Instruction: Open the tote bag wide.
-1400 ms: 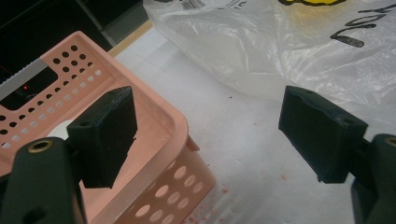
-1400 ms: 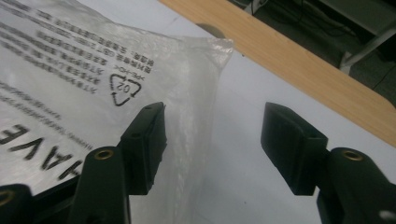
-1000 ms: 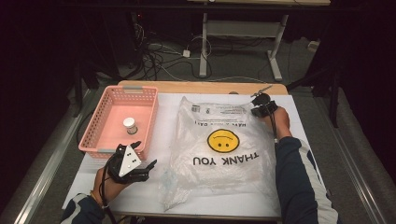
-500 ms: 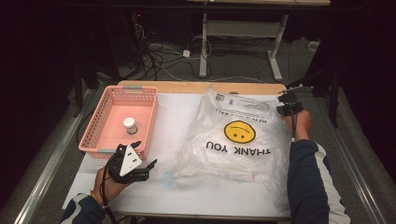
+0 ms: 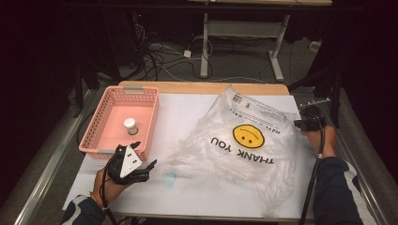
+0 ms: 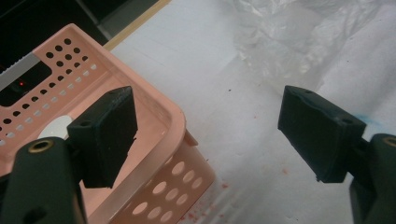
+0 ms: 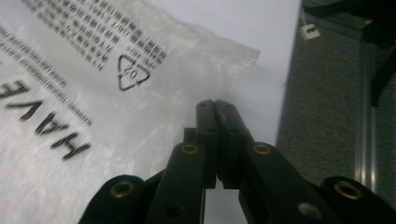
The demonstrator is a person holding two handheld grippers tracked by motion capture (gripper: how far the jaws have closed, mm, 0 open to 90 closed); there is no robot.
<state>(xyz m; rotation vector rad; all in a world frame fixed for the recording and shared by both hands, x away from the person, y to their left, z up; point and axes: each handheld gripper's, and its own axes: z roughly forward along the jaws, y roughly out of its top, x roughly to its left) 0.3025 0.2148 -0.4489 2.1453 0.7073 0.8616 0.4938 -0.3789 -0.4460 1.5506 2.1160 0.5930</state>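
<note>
At the table's right edge, the right gripper [image 7: 215, 109] has its jaws pressed together on the clear crinkled plastic bag [image 5: 244, 140] printed "THANK YOU" and "HAVE"; the left gripper [image 6: 208, 135], jaws wide and empty, hovers by the pink perforated basket [image 5: 141, 93]; bare white tabletop [image 5: 187, 108] lies between.

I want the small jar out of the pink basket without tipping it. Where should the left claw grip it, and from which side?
Grip the jar around its body just under the white cap, coming straight down from above: it stands upright and alone, and the basket walls block a sideways approach. The left claw is already open.
</note>
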